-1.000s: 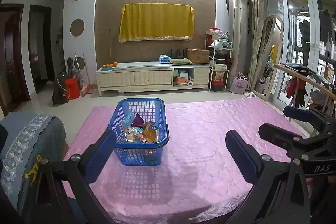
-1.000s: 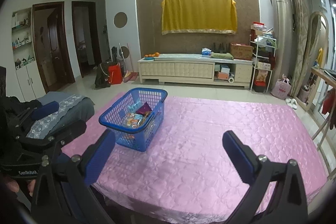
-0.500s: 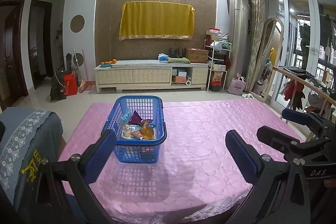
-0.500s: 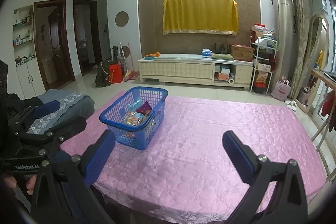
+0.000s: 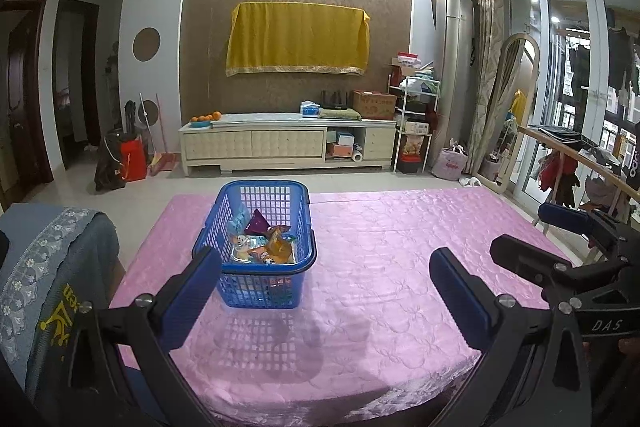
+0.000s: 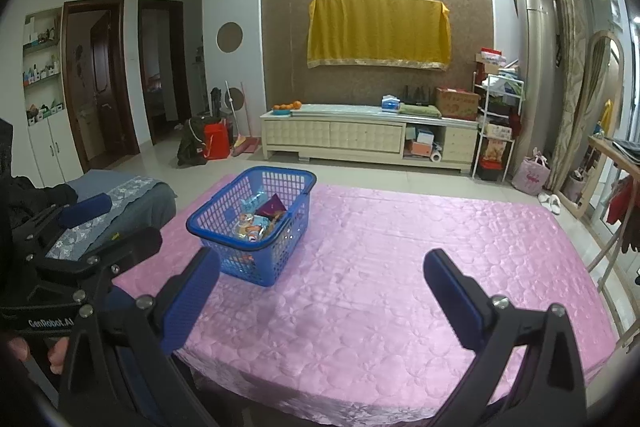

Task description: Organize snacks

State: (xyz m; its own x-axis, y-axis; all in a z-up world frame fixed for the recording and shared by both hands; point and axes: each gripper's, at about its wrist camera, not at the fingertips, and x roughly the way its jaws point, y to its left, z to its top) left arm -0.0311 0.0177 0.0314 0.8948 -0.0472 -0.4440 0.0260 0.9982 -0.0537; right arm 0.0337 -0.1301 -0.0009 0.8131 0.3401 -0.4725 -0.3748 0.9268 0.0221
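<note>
Both claws we hold gape wide with nothing between their blue pads: our left claw [image 5: 324, 287] hovers over the near half of the counter, and our right claw [image 6: 320, 291] does the same a little further to the right. Each one shows at the edge of the other's view.

One counter [image 5: 400, 267] carries everything, covered in a shiny pink quilted cloth. Past its far edge we see one long cream cabinet [image 6: 340, 139] against the patterned wall, and one yellow cloth [image 6: 378, 33] hanging above it. To the left of the counter stands one chair draped in a grey-blue cover with a lace trim [image 5: 48, 267].

One blue basket [image 5: 264, 259] sits on the left half of the counter, upright, made of plastic lattice with a solid rim. From the left wrist view it lies just beyond the left pad; from the right wrist view it is off to the left, well apart from the right pad.

Inside the basket lie the snacks [image 5: 264, 241], a small heap of packets we cannot count exactly. We make out a dark purple packet standing on edge, an orange-brown one, a pale blue one against the left wall, and a flat printed one at the bottom. All of them are within the basket walls, below the rim.
</note>
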